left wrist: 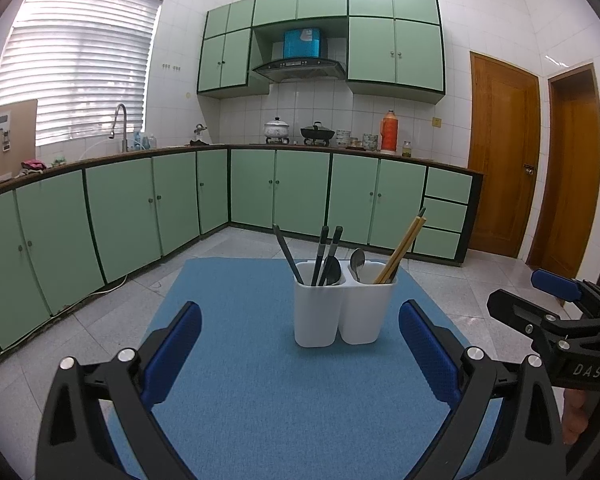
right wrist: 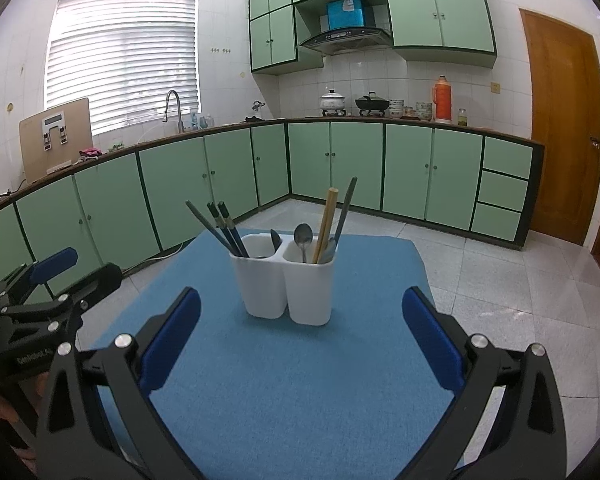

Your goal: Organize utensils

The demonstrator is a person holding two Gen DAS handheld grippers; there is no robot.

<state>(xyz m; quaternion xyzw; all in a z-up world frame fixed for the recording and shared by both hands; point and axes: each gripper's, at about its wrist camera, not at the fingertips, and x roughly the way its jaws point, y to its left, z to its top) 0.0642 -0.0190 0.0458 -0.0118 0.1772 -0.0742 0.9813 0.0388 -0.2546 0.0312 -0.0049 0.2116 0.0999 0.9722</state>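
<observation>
Holder (left wrist: 342,312): white two-compartment utensil caddy, upright mid blue mat (left wrist: 240,360), toward its far edge. Left compartment has dark chopsticks (left wrist: 324,254) and a dark spoon; right has a metal spoon (left wrist: 357,262) and wooden chopsticks (left wrist: 400,250). Left hand-held gripper (left wrist: 300,354) spread wide, empty. Right hand-held gripper (right wrist: 300,346) spread wide, empty, both short of the holder.

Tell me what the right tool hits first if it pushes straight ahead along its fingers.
Most likely the white utensil holder: it stands upright on the blue mat, roughly centred ahead of the open right tool, with only bare mat between. Depth is uncertain.
</observation>
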